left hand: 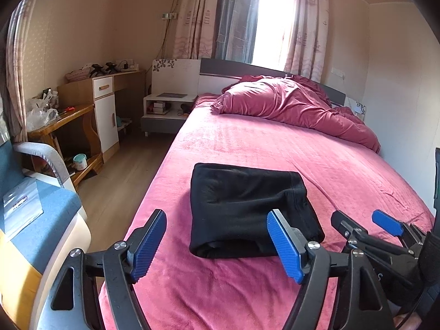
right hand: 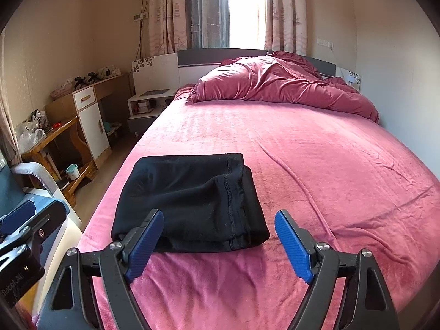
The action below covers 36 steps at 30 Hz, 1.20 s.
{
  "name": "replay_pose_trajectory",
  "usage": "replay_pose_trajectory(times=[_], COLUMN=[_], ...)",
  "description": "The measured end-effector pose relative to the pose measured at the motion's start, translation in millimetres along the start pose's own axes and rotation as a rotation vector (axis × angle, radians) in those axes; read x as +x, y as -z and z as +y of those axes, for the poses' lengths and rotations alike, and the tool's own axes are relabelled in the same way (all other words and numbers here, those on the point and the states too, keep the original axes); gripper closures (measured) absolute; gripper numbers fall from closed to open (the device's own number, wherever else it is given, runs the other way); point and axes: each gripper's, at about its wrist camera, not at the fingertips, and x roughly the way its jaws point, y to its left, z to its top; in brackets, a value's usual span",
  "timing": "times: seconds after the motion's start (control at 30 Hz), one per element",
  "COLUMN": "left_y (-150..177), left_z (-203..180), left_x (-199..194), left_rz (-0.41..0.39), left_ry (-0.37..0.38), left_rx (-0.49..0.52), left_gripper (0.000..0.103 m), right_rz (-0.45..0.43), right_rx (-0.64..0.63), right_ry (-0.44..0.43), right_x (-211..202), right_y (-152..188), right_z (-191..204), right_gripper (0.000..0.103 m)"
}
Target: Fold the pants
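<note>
Black pants (right hand: 189,200) lie folded into a compact stack near the bed (right hand: 330,165) foot edge. Folding is judged done, probably. Left gripper (left hand: 217,244) and right gripper (right hand: 220,243) are spread wide, nothing held.

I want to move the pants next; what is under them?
The pants lie folded on the pink bedsheet. The sheet shows all around them; whatever lies directly beneath is covered.

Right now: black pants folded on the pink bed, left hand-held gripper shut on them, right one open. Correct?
Not quite. The left hand-held gripper is open and holds nothing, as the left wrist view shows. The black pants lie folded on the pink bed, and the right hand-held gripper is open.
</note>
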Motion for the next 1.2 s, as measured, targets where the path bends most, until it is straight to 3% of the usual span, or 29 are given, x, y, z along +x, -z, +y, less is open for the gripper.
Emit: replay_pose_trajectory(times=[0.3, 1.2], left_y=[1.9, 5.1], left_z=[-9.8, -3.5], left_x=[-6.1, 1.1], left_rz=[-0.049, -0.023], left_ry=[-0.08, -0.094], left_rx=[0.036, 0.021], left_gripper=[0.026, 0.026], right_rz=[-0.004, 0.018], right_rx=[0.005, -0.001], right_ry=[0.002, -0.006], right_x=[-4.8, 2.6], right_y=[4.6, 6.5], right_z=[0.5, -7.6], right_gripper=[0.018, 0.018])
